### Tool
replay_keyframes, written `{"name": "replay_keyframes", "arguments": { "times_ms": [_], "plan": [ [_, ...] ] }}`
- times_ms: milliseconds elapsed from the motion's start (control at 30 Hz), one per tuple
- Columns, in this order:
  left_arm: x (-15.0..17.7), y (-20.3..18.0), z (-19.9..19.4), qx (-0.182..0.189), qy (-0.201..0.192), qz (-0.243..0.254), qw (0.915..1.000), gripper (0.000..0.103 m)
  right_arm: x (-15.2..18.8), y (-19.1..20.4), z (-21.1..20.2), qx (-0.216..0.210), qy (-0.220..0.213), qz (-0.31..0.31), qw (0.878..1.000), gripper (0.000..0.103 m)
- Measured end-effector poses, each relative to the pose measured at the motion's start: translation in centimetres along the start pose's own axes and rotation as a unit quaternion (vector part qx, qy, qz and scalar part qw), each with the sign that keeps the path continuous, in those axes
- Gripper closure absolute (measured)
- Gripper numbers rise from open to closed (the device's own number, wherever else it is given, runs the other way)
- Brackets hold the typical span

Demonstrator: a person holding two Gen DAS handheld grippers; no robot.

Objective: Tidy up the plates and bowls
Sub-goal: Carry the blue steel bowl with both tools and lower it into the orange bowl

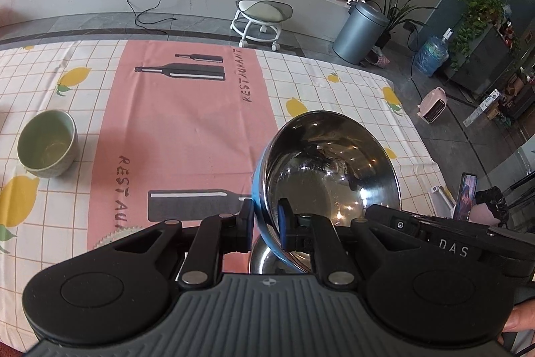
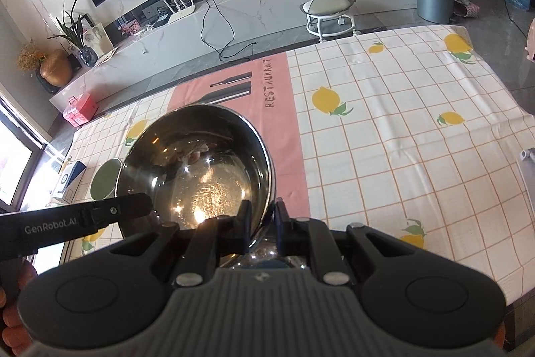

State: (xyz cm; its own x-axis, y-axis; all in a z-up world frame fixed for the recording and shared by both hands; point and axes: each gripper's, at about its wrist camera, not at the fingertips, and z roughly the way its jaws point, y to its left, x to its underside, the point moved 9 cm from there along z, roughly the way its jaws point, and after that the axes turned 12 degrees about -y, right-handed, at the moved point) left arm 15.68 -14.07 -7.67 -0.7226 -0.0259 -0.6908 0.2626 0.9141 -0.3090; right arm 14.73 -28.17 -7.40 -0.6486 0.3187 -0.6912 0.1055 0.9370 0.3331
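Note:
A steel bowl with a blue outside (image 1: 331, 169) hangs tilted above the table, held from both sides. My left gripper (image 1: 265, 213) is shut on its near left rim, one finger inside and one outside. My right gripper (image 2: 262, 209) is shut on the opposite rim of the same bowl (image 2: 200, 163). A second steel bowl (image 1: 264, 258) shows just below it, mostly hidden by the fingers. A pale green ceramic bowl (image 1: 46, 143) stands upright on the cloth at the left, and its rim peeks out behind the steel bowl in the right wrist view (image 2: 103, 179).
The table wears a lemon-check cloth with a pink runner (image 1: 187, 129). A scalloped white edge (image 1: 110, 236) shows beside the left gripper. Past the far table edge stand a wheeled stool (image 1: 260, 15) and a grey bin (image 1: 359, 32). A phone on a stand (image 1: 466, 196) sits at the right.

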Motion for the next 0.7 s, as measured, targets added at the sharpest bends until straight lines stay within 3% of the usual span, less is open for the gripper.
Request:
{"name": "replay_keyframes", "arguments": {
  "times_ms": [200, 500, 700],
  "plan": [
    [2.3, -0.1, 0.5, 0.012, 0.043, -0.006, 0.999, 0.086, 1.5, -1.1, -0.3, 0.0, 0.027, 0.001, 1.0, 0.092],
    [5.7, -0.7, 0.9, 0.023, 0.096, 0.017, 0.995, 0.084, 4.7, -2.7, -0.3, -0.002, 0.085, 0.0, 0.996, 0.092],
    [7.1, -1.1, 1.3, 0.02, 0.118, 0.033, 0.9923, 0.083, 5.6, -3.3, 0.0, 0.002, 0.101, -0.007, 0.995, 0.093]
  ]
}}
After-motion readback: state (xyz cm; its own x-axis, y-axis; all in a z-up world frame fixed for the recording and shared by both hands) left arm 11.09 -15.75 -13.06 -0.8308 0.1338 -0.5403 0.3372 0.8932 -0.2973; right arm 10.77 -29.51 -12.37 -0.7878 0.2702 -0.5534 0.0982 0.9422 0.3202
